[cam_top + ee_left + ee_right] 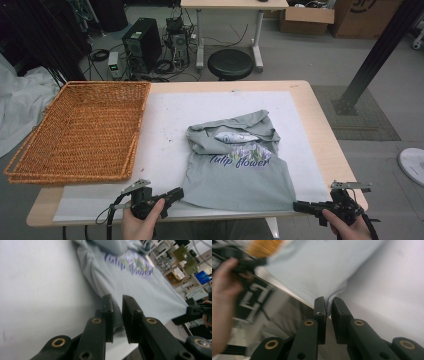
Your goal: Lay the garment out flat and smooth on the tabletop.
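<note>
- A grey T-shirt (239,172) printed "Tulip flower" was seen lying on the white sheet (165,130) that covered the wooden table (320,130), its upper part bunched and folded over, its lower hem spread flat towards the near edge.
- The left gripper (176,194) was held at the shirt's near left corner; in the left gripper view the jaws were nearly closed, with a fold of the grey cloth (117,315) pinched between them.
- The right gripper (299,205) was held at the near right corner; in the right gripper view the hem (329,301) was seen caught between jaws drawn almost together.
- Each gripper was grasped by a hand at the table's near edge, the two well apart with the hem stretched between them.
- An empty wicker basket (80,132) was seen on the table's left side, apart from the shirt.
</note>
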A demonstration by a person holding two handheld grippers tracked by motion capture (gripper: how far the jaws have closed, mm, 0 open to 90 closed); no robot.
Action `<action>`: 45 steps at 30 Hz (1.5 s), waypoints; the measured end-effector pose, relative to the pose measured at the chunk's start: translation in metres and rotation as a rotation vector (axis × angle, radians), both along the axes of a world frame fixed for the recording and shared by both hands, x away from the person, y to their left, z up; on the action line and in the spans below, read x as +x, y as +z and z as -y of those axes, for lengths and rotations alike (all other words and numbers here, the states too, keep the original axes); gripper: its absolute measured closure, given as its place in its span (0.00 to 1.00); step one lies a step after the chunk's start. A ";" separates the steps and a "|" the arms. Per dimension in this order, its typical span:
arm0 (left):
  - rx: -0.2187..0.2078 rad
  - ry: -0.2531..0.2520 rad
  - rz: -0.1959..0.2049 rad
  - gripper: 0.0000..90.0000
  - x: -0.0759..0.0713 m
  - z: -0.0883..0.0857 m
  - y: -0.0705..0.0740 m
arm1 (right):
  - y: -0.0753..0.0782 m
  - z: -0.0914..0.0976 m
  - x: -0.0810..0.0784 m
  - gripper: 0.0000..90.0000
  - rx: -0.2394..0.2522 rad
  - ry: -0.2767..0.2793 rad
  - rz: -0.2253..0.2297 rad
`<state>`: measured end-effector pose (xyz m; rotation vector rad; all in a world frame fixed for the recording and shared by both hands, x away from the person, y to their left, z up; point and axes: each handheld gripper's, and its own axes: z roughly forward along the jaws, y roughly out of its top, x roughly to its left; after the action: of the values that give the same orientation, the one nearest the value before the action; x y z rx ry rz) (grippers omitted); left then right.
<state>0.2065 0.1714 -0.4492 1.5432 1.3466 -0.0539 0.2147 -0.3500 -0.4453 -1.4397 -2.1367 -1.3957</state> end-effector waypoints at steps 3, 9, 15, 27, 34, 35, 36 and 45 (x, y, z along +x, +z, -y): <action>0.014 0.010 0.030 0.86 -0.002 -0.002 0.001 | 0.002 0.004 -0.004 0.77 -0.029 -0.015 0.013; 0.132 0.035 0.213 0.67 0.020 0.009 0.023 | 0.030 0.007 0.010 0.71 -0.065 -0.080 0.223; 0.199 0.024 0.376 0.53 0.060 0.034 0.038 | 0.043 0.002 0.052 0.67 -0.085 -0.189 0.413; 0.353 0.061 0.514 0.34 0.132 0.074 0.028 | 0.032 -0.037 0.140 0.60 -0.193 -0.251 0.515; 0.455 0.076 0.497 0.30 0.164 0.071 0.017 | 0.018 -0.059 0.178 0.58 -0.298 -0.192 0.524; 0.472 0.071 0.485 0.29 0.170 0.071 0.015 | 0.017 -0.061 0.181 0.58 -0.328 -0.185 0.523; 0.484 0.058 0.474 0.27 0.175 0.071 0.013 | 0.015 -0.063 0.183 0.58 -0.346 -0.170 0.526; 0.629 -0.066 0.513 0.37 0.212 0.083 0.012 | 0.031 -0.068 0.213 0.61 -0.359 -0.176 0.599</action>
<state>0.4181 0.0882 -0.4372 1.9395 0.9328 0.7398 0.4275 -0.2820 -0.4140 -1.4931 -2.8050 -1.7486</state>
